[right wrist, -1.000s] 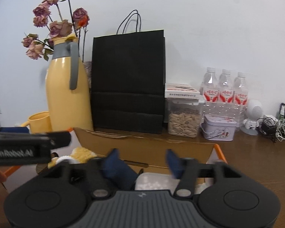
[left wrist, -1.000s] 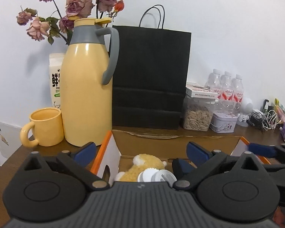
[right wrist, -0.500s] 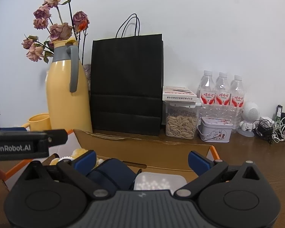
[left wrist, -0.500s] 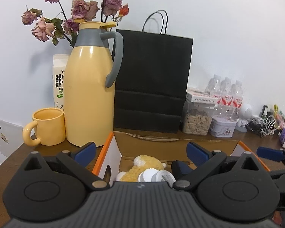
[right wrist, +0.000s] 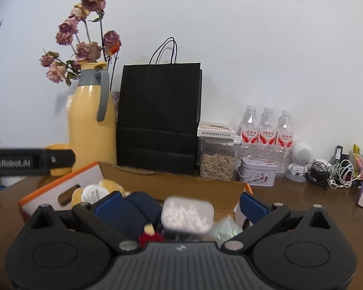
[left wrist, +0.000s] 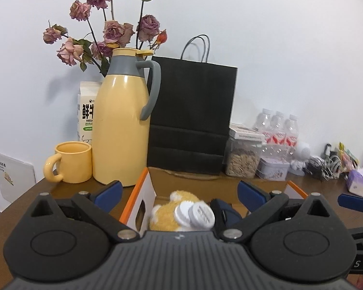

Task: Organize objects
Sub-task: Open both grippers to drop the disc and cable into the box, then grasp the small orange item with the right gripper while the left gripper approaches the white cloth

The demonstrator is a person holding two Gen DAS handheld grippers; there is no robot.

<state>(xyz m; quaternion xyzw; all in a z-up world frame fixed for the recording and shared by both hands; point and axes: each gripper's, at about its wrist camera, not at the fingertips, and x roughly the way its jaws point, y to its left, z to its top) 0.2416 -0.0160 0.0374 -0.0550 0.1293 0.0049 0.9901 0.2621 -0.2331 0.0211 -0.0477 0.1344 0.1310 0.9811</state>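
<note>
Both grippers stand wide apart and hold nothing: the left gripper [left wrist: 179, 191] and the right gripper [right wrist: 179, 201], its jaws just opened. Both hang above the cardboard box [right wrist: 171, 183] on the bench [right wrist: 302, 200]. Only the right view shows the white container [right wrist: 187, 213] and navy pouch [right wrist: 135, 210]; the left view shows the plush toy [left wrist: 167, 211] with white caps [left wrist: 196, 213].

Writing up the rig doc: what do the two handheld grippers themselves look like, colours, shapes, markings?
Both match. The left gripper and right gripper each have a black ribbed body, two round pivot housings with disc caps, black link arms with silver pins, and blue pads on the jaws. Seen from the right wrist view, the left unit's side carries white "GenRobot.AI" lettering. No cables or sleeves visible.
</note>
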